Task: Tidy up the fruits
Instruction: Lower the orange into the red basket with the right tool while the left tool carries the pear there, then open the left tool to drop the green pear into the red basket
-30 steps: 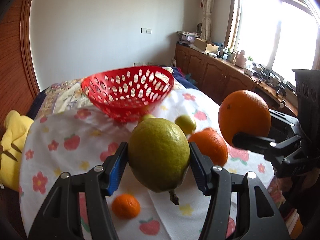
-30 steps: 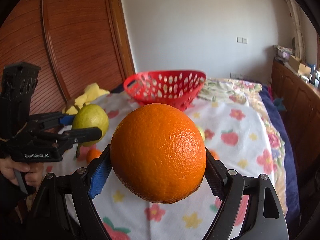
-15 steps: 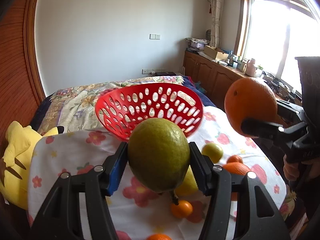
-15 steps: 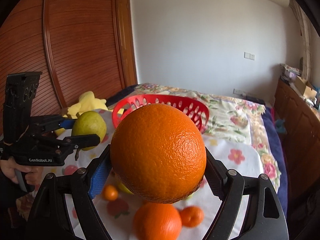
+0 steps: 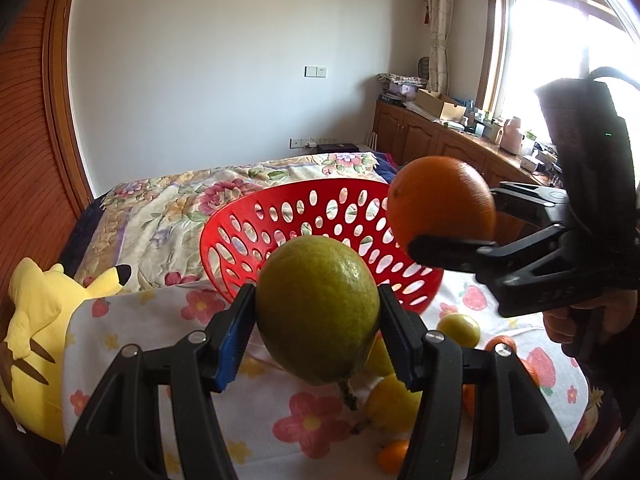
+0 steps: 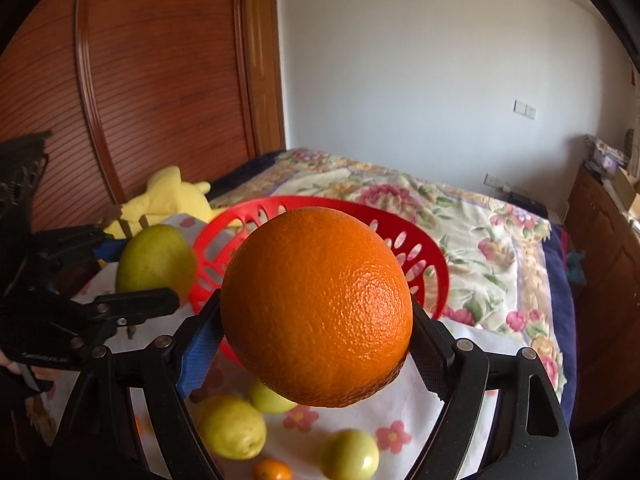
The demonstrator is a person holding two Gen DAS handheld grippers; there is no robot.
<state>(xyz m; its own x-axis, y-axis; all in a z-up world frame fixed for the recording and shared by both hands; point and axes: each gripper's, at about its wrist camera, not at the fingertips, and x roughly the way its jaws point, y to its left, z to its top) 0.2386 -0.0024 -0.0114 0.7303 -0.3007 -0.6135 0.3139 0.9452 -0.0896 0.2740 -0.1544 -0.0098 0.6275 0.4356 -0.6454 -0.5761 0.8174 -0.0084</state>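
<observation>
Left gripper (image 5: 318, 314) is clamped on the green pear (image 5: 318, 312) — held above the floral cloth (image 5: 160, 312), just short of the red basket's (image 5: 244, 236) near rim. Right gripper (image 6: 316, 334) is clamped on the large orange (image 6: 316, 334), also raised at the near rim. Basket interior is seen empty. Loose fruit — yellow lemon (image 6: 234, 426), small green fruit (image 6: 350, 454) — is left on the cloth near its front edge.
</observation>
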